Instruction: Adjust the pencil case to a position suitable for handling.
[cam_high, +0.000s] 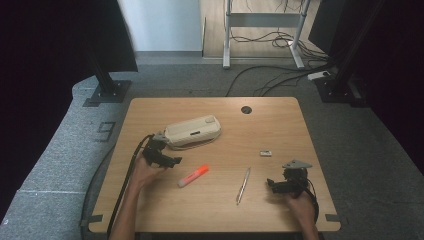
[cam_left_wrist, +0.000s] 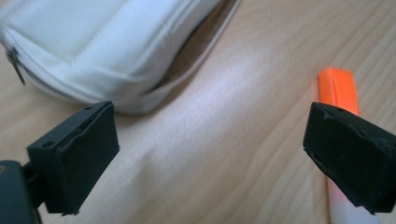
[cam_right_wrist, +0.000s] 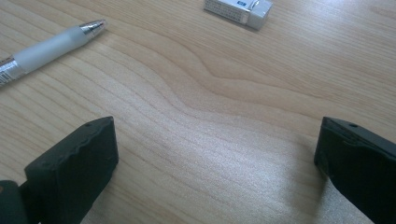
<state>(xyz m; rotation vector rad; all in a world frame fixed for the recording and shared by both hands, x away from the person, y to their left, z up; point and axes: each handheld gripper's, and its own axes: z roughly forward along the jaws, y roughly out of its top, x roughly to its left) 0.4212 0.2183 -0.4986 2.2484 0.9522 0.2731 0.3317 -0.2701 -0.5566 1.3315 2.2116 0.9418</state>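
Left gripper (cam_high: 170, 161): left of centre in the high view, jaws wide, empty, low over the desk (cam_high: 280, 125).
Pouch (cam_high: 192, 131): white, zipped, just above the left gripper; upper left of the left gripper view.
Highlighter (cam_high: 193, 176): orange, lying just right of the left gripper, beside its right jaw.
Right gripper (cam_high: 276, 186): lower right, jaws wide, empty.
Pen (cam_high: 243, 185): just left of it.
Small box (cam_high: 265, 153): above it, apart.

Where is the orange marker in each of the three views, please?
High view: the marker lies left of centre on the table, right of the left gripper.
Left gripper view: at the right edge, partly behind the right-hand jaw.
Right gripper view: not in it.
Shared landmark: the white pouch.
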